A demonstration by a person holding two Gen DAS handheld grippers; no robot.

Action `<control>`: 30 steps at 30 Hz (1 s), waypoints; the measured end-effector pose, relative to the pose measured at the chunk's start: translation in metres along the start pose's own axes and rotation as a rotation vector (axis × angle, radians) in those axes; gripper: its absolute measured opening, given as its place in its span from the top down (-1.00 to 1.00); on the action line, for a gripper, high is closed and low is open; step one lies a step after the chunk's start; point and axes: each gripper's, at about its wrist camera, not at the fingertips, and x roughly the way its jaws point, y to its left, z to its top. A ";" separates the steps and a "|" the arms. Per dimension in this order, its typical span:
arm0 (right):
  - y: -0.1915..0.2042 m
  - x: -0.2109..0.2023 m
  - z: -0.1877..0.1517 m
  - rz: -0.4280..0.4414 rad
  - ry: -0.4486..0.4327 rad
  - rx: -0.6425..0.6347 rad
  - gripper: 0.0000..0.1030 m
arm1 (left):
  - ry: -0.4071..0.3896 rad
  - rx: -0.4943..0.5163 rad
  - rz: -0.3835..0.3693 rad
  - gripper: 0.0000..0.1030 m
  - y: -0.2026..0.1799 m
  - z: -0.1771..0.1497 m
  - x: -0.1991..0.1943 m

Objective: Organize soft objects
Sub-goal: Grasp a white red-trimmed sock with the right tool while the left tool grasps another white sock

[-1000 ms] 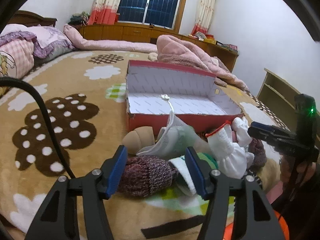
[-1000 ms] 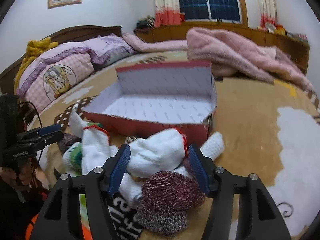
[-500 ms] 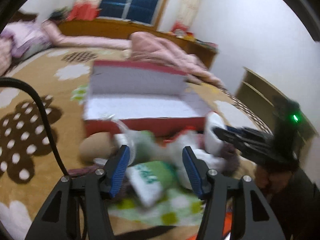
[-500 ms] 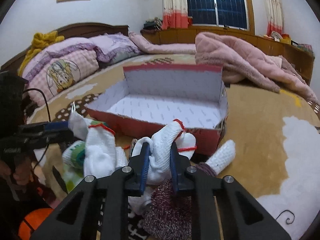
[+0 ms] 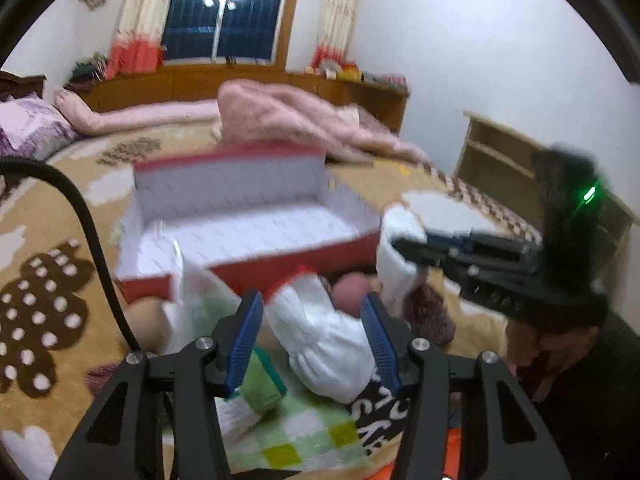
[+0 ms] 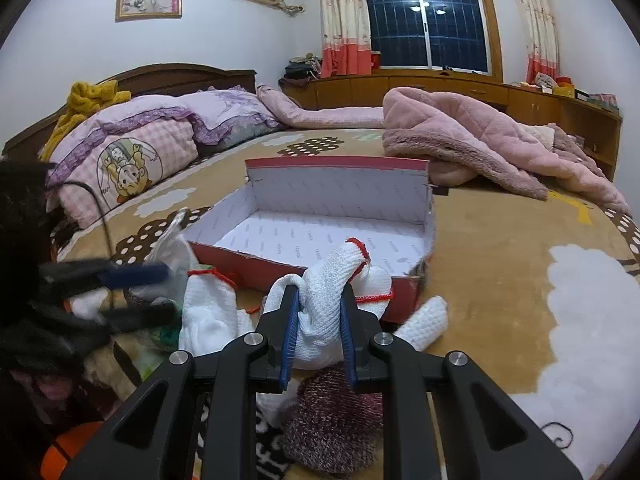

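Observation:
A red shoebox (image 6: 280, 270) with a white inside lies open on the bed; it also shows in the left wrist view (image 5: 288, 268). In front of it is a pile of soft items. My right gripper (image 6: 319, 334) is shut on a white knit glove with red trim (image 6: 332, 300), lifted a little above a maroon knit piece (image 6: 332, 424). My left gripper (image 5: 312, 346) is open around another white glove (image 5: 320, 340). The right gripper (image 5: 408, 246) with its glove (image 5: 396, 264) shows at the right of the left wrist view. A green-striped sock (image 5: 256, 388) lies by the left finger.
A tan patterned blanket (image 6: 500, 264) covers the bed. A pink fleece robe (image 6: 472, 148) lies behind the box. Pillows (image 6: 128, 152) and a headboard are at the left. A wooden shelf (image 5: 492, 168) stands off the bed's right side. A plastic bag (image 6: 172, 248) lies left of the box.
My right gripper has shut on the white glove and raised it. My left gripper has swung right, from the maroon knit piece to the white glove, and stays open.

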 end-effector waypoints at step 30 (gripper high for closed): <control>0.002 -0.044 0.013 0.033 -0.207 0.024 0.61 | -0.151 -0.034 -0.023 0.69 0.023 0.010 -0.032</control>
